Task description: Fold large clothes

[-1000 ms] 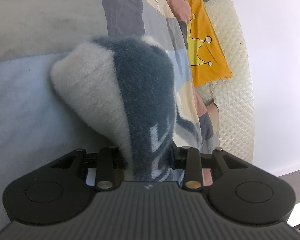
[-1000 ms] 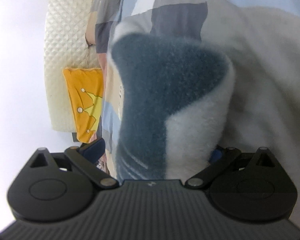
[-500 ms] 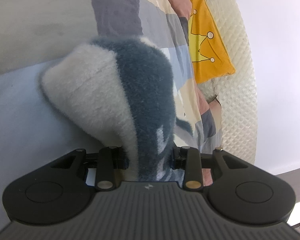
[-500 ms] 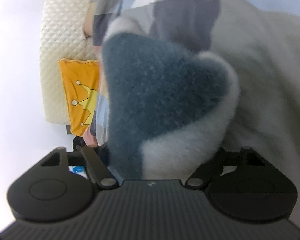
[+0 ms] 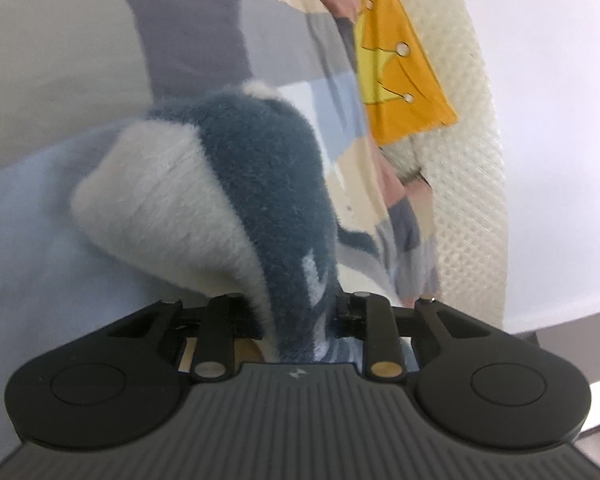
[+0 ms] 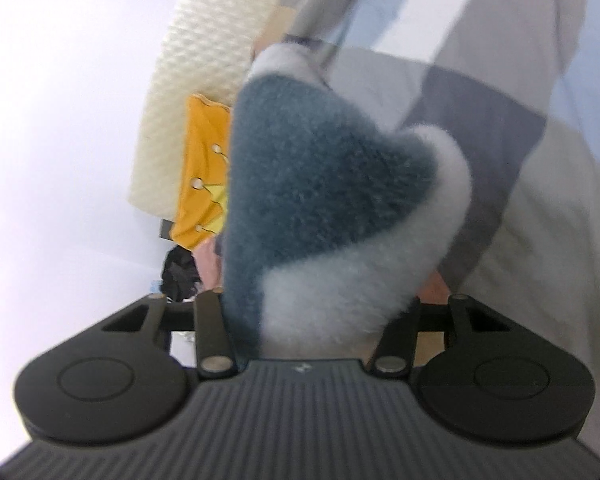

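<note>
Bunching up from between the fingers of each gripper, a fuzzy blue-and-white garment (image 5: 260, 184) fills both wrist views. The left gripper (image 5: 296, 312) has just been closing and pinches a narrow fold of it. The right gripper (image 6: 316, 320) has also been closing, its jaws set wider around a thick wad of the same fleece (image 6: 324, 200). The garment hangs over a bed with a patchwork cover (image 5: 196, 36). A yellow pillow (image 5: 400, 72) leans on a cream quilted headboard (image 5: 472, 184).
</note>
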